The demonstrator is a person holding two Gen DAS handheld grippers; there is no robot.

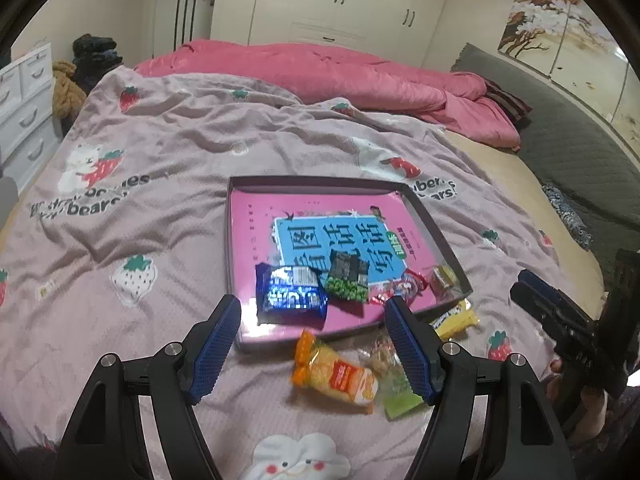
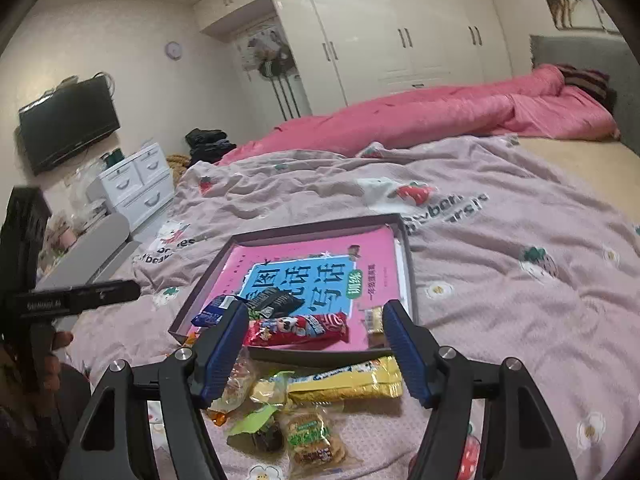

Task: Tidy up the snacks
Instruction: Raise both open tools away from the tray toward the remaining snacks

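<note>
Two grippers hover over a bed spread with a mauve blanket (image 1: pixel 168 152) printed with strawberries and bears. On it lies a shallow grey tray (image 1: pixel 436 224) lined with a pink and blue book cover. Inside the tray, along its near edge, sit a blue packet (image 1: pixel 290 294), a green and black packet (image 1: pixel 346 280), a red packet (image 2: pixel 296 328) and a small yellow-green sweet (image 1: pixel 442 278). More snacks lie loose on the blanket just outside the near rim: an orange biscuit pack (image 1: pixel 340 372), a long yellow packet (image 2: pixel 348 380), and a few clear-wrapped pieces. The left gripper (image 1: pixel 314 346) stands wide with nothing between its blue pads. The right gripper (image 2: pixel 316 352) is also wide and empty. A rumpled pink quilt (image 1: pixel 340 76) lies along the far side of the bed, with white wardrobes (image 2: pixel 400 32) behind. A black television (image 2: pixel 68 124) hangs on the wall above white drawers (image 2: pixel 136 188).
</note>
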